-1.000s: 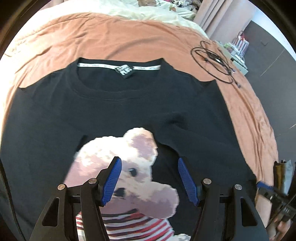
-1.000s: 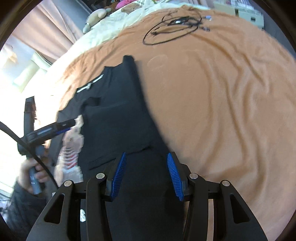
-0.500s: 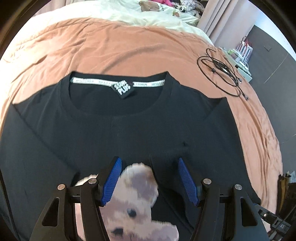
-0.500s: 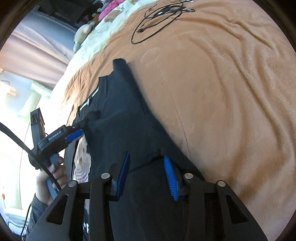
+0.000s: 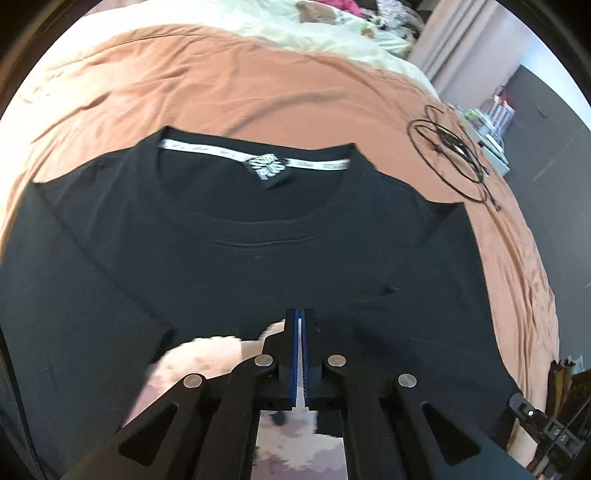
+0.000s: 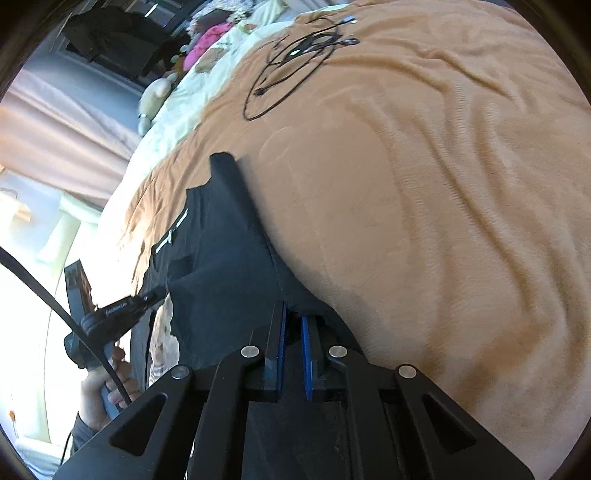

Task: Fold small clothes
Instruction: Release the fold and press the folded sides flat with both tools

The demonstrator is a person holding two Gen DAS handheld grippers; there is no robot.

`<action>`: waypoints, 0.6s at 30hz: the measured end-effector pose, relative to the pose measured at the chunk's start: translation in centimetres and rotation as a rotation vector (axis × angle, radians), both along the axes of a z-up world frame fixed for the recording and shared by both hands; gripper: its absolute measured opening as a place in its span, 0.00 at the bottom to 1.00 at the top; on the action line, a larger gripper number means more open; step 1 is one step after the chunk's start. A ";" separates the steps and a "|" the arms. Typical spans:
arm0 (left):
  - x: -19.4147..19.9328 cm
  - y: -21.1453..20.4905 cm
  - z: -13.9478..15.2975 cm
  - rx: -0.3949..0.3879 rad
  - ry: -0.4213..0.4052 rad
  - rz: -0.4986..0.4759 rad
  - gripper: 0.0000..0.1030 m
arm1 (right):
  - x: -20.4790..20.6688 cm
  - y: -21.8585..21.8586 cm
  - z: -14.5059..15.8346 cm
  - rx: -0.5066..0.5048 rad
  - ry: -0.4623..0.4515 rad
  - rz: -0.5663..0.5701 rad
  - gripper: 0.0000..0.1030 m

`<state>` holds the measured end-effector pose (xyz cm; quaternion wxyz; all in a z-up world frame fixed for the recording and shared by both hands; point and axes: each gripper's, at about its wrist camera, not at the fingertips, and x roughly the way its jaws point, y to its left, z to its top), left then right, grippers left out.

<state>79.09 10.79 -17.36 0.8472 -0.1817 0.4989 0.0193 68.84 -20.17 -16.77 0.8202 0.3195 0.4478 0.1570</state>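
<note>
A black T-shirt lies on the orange blanket, collar and white neck tape at the far side, with a teddy-bear print at the near side. Its lower part is folded up over the print. My left gripper is shut on the folded black edge by the bear's head. In the right wrist view the shirt runs up the left side. My right gripper is nearly closed, pinching the shirt's edge at the right side. The left gripper shows there too, held by a hand.
The orange blanket covers the bed, with a cream sheet beyond it. A coiled black cable lies right of the shirt; it also shows in the right wrist view. Curtains and shelves stand past the bed's right side.
Both grippers went from open to closed on the shirt's fabric. The left gripper moved toward the collar, and the black fabric now covers more of the bear print.
</note>
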 end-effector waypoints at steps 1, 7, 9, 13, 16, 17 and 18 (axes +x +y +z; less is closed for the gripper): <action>-0.1 0.4 -0.1 -0.020 0.008 0.009 0.01 | -0.1 0.1 0.1 0.009 0.009 -0.002 0.05; -2.0 1.6 1.1 -0.065 -0.001 0.010 0.02 | -1.6 0.3 0.5 0.116 0.033 0.048 0.28; -2.8 1.6 1.5 -0.067 0.000 -0.009 0.02 | -2.3 0.9 0.7 0.138 0.023 0.059 0.47; -4.8 1.8 2.5 -0.065 -0.001 -0.034 0.02 | -3.1 3.1 0.5 0.214 0.027 0.104 0.47; -6.6 2.4 3.3 -0.070 -0.010 -0.032 0.02 | -3.1 5.0 -0.1 0.238 0.056 0.132 0.47; -7.1 2.6 3.5 -0.071 -0.012 -0.031 0.02 | -3.0 5.0 -0.3 0.244 0.066 0.134 0.47; -7.9 2.9 3.8 -0.072 -0.016 -0.031 0.02 | -3.0 5.4 -0.5 0.249 0.075 0.131 0.47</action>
